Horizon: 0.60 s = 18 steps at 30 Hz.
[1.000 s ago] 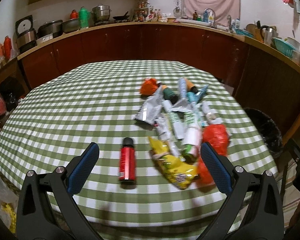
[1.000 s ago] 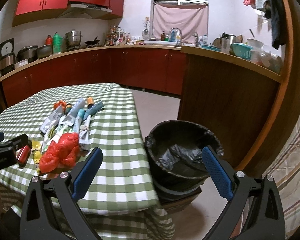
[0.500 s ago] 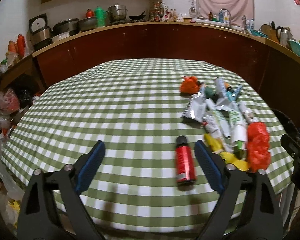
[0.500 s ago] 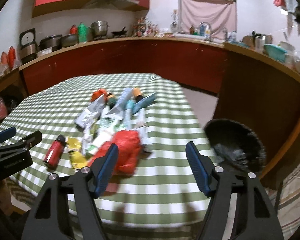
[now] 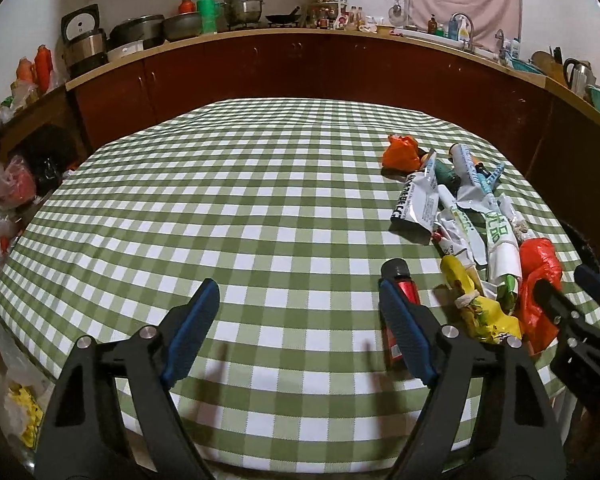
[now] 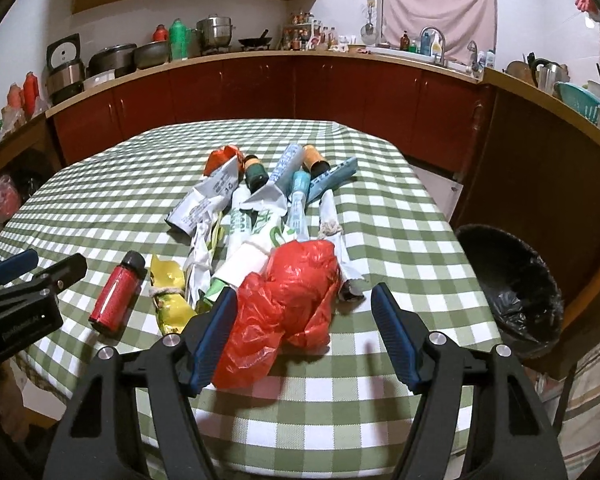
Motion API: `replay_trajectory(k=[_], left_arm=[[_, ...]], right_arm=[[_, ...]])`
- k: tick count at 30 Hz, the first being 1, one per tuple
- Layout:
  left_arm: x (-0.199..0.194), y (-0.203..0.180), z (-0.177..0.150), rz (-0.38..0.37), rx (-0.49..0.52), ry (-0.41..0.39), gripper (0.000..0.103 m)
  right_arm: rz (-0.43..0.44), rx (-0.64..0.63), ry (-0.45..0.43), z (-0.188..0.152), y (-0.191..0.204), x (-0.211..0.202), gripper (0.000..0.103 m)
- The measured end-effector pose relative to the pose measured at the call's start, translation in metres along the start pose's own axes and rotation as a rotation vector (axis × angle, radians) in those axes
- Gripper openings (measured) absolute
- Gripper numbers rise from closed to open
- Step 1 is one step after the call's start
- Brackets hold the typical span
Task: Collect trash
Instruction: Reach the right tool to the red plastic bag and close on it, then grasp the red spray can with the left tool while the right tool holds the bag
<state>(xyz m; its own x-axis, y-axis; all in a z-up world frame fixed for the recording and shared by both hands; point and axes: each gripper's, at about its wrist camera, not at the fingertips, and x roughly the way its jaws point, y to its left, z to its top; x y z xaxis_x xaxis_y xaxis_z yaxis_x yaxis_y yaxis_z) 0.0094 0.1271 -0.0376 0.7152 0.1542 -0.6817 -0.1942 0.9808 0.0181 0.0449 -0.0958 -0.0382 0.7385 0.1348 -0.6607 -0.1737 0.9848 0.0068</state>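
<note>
The right claw (image 6: 304,330) is held apart, its jaws having just been closing around the red plastic bag (image 6: 288,304), apparently without contact. The bag is judged light, soft and slippery; its bunched middle is recommended. It lies near the counter (image 6: 380,392) edge, beside the bin (image 6: 508,280).

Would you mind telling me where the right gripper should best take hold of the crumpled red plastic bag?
Probably the bunched upper mound of the red plastic bag, approached from the near table edge with the right gripper angled downward. That mound is tallest and lies between the open jaws; the flat lower flap would likely slip.
</note>
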Motion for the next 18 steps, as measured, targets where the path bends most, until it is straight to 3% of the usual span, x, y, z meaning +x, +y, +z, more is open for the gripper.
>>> replay_trajectory(k=[4,10,18], left_arm=[[0.003,-0.005,0.0,-0.014,-0.001,0.008,0.08],[0.004,-0.008,-0.001,-0.02,0.003,0.015,0.08],[0.003,-0.016,-0.002,-0.031,0.009,0.016,0.08]], right_arm=[[0.038,0.002,0.022,-0.003,0.001,0.004,0.044],[0.055,-0.027,0.006,-0.007,0.006,-0.001,0.024],[0.056,-0.022,-0.037,-0.004,-0.001,-0.013,0.018]])
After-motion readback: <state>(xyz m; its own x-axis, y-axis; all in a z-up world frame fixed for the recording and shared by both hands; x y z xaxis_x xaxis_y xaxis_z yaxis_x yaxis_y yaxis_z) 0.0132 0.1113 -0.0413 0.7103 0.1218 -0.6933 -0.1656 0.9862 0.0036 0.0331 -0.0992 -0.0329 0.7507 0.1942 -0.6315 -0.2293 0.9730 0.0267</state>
